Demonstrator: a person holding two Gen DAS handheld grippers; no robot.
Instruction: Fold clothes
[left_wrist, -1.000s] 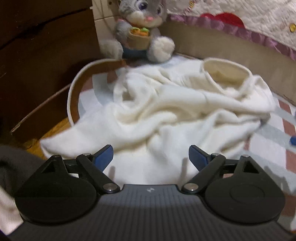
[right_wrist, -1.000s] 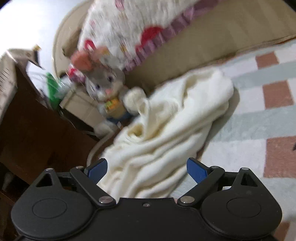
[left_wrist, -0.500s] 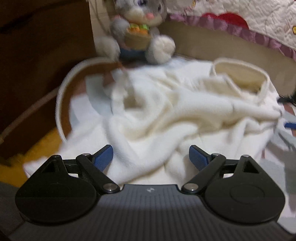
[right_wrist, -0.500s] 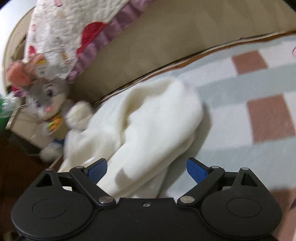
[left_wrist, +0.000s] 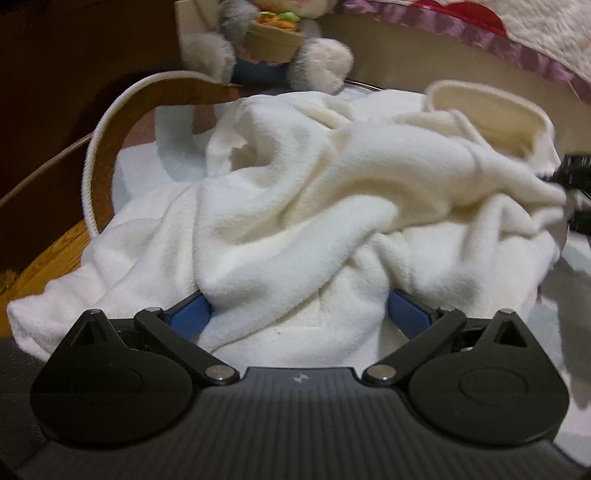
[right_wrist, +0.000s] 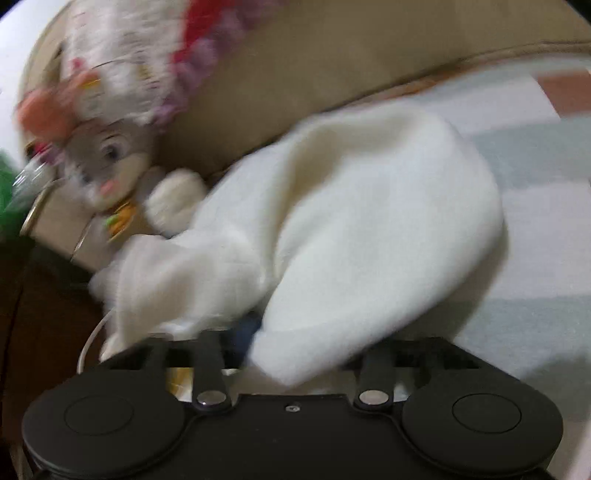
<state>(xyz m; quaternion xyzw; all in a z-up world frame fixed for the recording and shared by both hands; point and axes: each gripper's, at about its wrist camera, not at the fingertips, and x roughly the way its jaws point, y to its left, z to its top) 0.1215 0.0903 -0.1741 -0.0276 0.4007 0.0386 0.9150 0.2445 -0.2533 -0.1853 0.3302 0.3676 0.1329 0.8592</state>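
A crumpled white fleece garment (left_wrist: 295, 192) lies on a checked rug, its collar opening (left_wrist: 487, 110) at the far right. My left gripper (left_wrist: 299, 315) is open and pushed low into the near edge, with a fold of fleece between its blue pads (left_wrist: 190, 317). In the blurred right wrist view the garment (right_wrist: 369, 221) bulges over my right gripper (right_wrist: 295, 343). Its jaws are closing with a fold of the fleece between them, and one blue pad (right_wrist: 247, 332) presses the cloth. From the left wrist view the right gripper (left_wrist: 578, 192) shows at the garment's right edge, where the fleece draws to a point.
A grey plush rabbit (left_wrist: 280, 33) sits just behind the garment against a beige bed base (right_wrist: 332, 74) with a quilt (left_wrist: 535, 22) hanging over it. Dark wooden furniture (left_wrist: 55, 92) and a white cord (left_wrist: 92, 147) stand at the left. The rug (right_wrist: 535, 184) stretches right.
The left gripper has sunk onto the garment, so fleece now lies between its pads. The right gripper slid up to the garment's edge and its wide jaws closed in on a fold.
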